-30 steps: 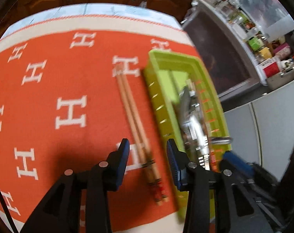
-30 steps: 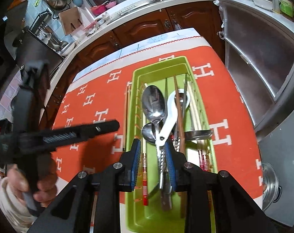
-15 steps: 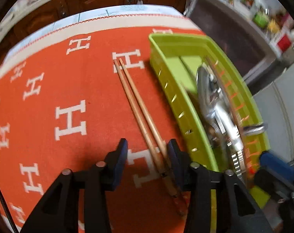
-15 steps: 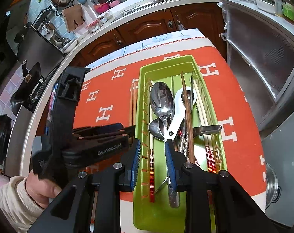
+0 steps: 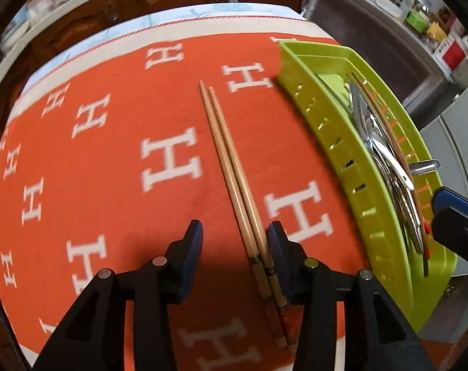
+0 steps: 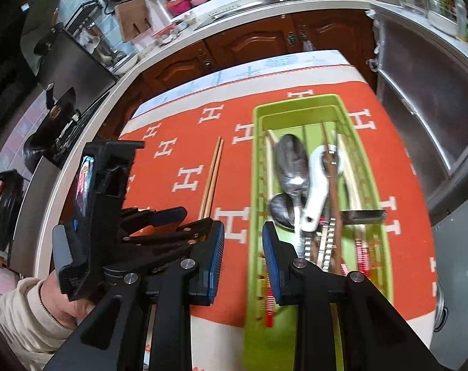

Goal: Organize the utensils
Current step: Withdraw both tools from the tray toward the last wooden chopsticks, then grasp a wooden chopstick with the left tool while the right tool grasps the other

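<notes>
A pair of wooden chopsticks (image 5: 230, 167) lies on the orange cloth, left of the green utensil tray (image 5: 342, 154). My left gripper (image 5: 234, 238) is open, its jaws astride the chopsticks' thick ends, the right pad close to them. The chopsticks (image 6: 212, 179) and the left gripper (image 6: 172, 219) also show in the right wrist view. My right gripper (image 6: 243, 247) is open and empty, above the tray's left wall (image 6: 254, 216). The tray holds metal spoons (image 6: 291, 160), a white spoon (image 6: 317, 191) and more chopsticks.
The orange cloth with white H marks (image 5: 110, 154) covers the table. Wooden cabinets (image 6: 249, 43) and a cluttered counter stand behind. A steel cabinet (image 6: 419, 92) is to the right. A stove with a pan (image 6: 57, 123) is at the left.
My left gripper has swung left and lowered around the chopsticks on the cloth. My right gripper has let go of the utensils in the tray, opened wider and shifted left over the tray's wall.
</notes>
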Motion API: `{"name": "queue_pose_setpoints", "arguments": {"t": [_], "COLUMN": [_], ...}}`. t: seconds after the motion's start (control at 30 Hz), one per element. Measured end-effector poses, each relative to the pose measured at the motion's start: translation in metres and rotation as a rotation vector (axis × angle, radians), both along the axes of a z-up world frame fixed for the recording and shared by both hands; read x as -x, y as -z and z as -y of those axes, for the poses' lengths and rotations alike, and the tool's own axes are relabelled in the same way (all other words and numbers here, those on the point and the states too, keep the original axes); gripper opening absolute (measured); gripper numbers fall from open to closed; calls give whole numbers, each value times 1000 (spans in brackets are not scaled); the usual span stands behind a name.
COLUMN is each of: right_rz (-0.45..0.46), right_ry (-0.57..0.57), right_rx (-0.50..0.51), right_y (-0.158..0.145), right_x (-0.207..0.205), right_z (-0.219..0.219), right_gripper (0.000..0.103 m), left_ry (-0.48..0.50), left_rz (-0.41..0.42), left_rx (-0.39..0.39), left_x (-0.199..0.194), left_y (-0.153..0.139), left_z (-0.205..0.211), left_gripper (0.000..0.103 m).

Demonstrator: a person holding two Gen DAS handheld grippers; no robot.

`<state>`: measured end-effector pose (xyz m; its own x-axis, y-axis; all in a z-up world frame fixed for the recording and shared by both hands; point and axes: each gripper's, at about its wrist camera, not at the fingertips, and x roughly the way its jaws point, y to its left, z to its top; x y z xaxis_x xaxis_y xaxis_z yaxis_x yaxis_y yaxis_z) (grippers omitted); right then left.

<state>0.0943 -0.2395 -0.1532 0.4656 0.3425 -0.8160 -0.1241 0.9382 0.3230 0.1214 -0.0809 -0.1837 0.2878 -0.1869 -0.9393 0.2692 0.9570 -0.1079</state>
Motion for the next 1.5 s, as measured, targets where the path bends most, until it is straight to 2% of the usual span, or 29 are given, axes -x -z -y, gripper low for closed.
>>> {"name": "queue_pose_setpoints", "arguments": {"t": [0.13,0.4,0.57,0.7,0.73,0.77,0.83,0.87,0.97,1.17,1.37,1.43,1.47,1.5], "right_rz": [-8,-34,-58,-74,-73,-72,-81,-86,-94,-121,-142,-96,-83,-74], "right_ry": [-49,-108,-109,-98,-91,-86,-85,-83,-86,-86,-91,-99,-100,-97], "right_rx": [-5,9,23,34,47,53,37,38,47,50,107,152,173,194], "right_y": [2,15,25,32,33,34,36,38,43,60,89,90,91,92], "right_x": [-3,-9,-12,-17,-18,-20,-21,-22,-25,-39,-51,-51,-49,-48], "right_z": [-22,-64,-74,-80,-82,-84,-84,-85,-90,-106,-127,-135,-138,-141], "right_gripper": [26,26,26,26,26,26,26,26,26,26,26,25,21,12], "left_ry": [-40,-26,-33,-23,-25,-35,-55,-64,-103,-194,-229,-233,-232,-231], "left_rz": [-32,-14,10,62,68,66,71,66,29,-11,-12,-2,5,10], "left_rx": [73,79,35,-91,-98,-91,-90,-75,21,107,130,126,126,125], "left_x": [2,8,13,6,5,3,0,-2,-7,-2,11,14,18,20], "left_y": [1,2,-3,-2,-2,-3,-5,-5,-4,-3,-5,-8,-12,-14], "left_z": [-34,-49,-33,-21,-21,-22,-26,-30,-48,-82,-100,-97,-102,-103], "left_gripper": [42,41,38,38,38,35,12,4,4,4,4,4,4,4]}}
